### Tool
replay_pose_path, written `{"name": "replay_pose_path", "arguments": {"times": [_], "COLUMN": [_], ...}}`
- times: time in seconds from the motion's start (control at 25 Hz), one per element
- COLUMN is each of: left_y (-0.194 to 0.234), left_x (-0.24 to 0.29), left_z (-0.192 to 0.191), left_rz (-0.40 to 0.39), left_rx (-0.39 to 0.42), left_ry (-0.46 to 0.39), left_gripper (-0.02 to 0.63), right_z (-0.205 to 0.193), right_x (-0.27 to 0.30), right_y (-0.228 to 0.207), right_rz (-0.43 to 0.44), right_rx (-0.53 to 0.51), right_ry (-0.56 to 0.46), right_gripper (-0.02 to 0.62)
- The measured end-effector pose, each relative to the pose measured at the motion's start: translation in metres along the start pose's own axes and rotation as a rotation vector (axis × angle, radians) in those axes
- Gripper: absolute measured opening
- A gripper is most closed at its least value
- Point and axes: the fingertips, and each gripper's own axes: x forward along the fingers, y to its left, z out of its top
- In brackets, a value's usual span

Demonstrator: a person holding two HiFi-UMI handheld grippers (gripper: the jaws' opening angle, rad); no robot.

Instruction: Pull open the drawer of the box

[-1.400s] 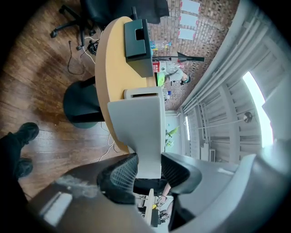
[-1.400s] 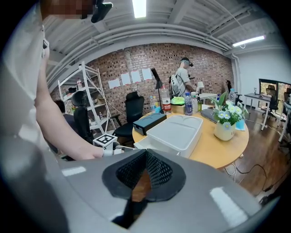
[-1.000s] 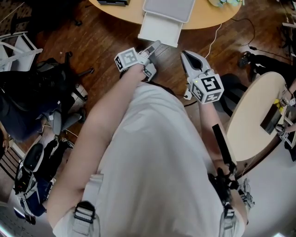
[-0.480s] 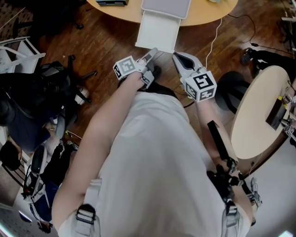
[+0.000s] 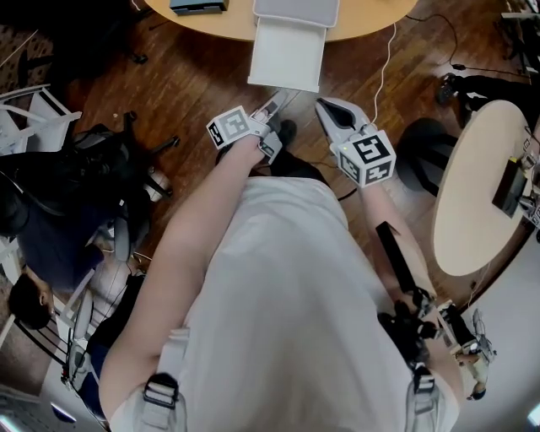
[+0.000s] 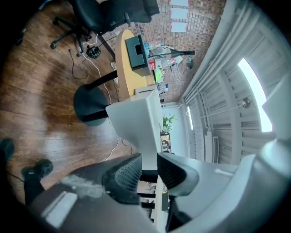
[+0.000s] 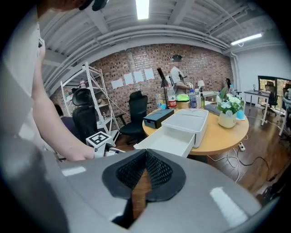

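The white box (image 5: 297, 10) sits on a round wooden table (image 5: 228, 21), and its drawer (image 5: 287, 55) stands pulled out past the table edge. My left gripper (image 5: 274, 105) hangs just below the drawer front, apart from it. Its jaws are closing with a narrow gap between them and nothing in it. In the left gripper view the drawer (image 6: 134, 120) shows beyond the left gripper (image 6: 149, 168). To its right, my right gripper (image 5: 325, 108) is shut on nothing. In the right gripper view the right gripper (image 7: 145, 159) points at the drawer (image 7: 166, 139) and the box (image 7: 193, 120).
A black case (image 5: 198, 7) lies on the table beside the box, and a white cable (image 5: 384, 72) drops from the table to the wood floor. A second round table (image 5: 477, 194) stands at the right, with dark office chairs (image 5: 93, 177) at the left. A potted plant (image 7: 227, 111) sits on the table.
My right gripper has swung up and left, closer to the left one. The left gripper holds near the drawer front. The drawer stays pulled out.
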Motion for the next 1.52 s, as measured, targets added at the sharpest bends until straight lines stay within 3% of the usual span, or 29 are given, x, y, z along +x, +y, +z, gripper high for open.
{"name": "replay_pose_path", "arguments": {"times": [0.12,0.2,0.32,0.52,0.68,0.84,1.12,1.52], "left_y": [0.003,0.005,0.001,-0.04,-0.081,-0.113,-0.143,-0.139], "left_x": [-0.014,-0.028,-0.054,-0.093,-0.13,-0.161,-0.203,-0.235], "left_z": [-0.009,-0.013,-0.003,0.029,0.057,0.059,0.067,0.05], "left_rz": [0.03,0.059,0.092,0.081,0.042,-0.003,-0.084,-0.139], "left_rx": [0.048,0.131,0.297,0.603,0.854,1.022,1.185,1.219], "left_ry": [0.058,0.108,0.156,0.178,0.196,0.218,0.265,0.327], "left_gripper": [0.081,0.051,0.002,0.002,0.002,0.002,0.002,0.002], "right_z": [0.001,0.003,0.006,0.016,0.048,0.066,0.095,0.088], "right_x": [-0.006,-0.009,-0.008,0.0,0.018,0.016,0.018,0.001], "right_y": [0.007,0.013,0.028,0.059,0.095,0.134,0.189,0.227], "right_rz": [-0.034,-0.055,-0.078,-0.095,-0.082,-0.075,-0.082,-0.125], "right_rx": [0.008,0.012,0.016,0.007,0.035,0.0,-0.047,-0.05], "right_ry": [-0.01,-0.022,-0.044,-0.057,-0.135,-0.186,-0.267,-0.319], "right_gripper": [0.006,0.006,0.006,0.006,0.006,0.006,0.006,0.006]}}
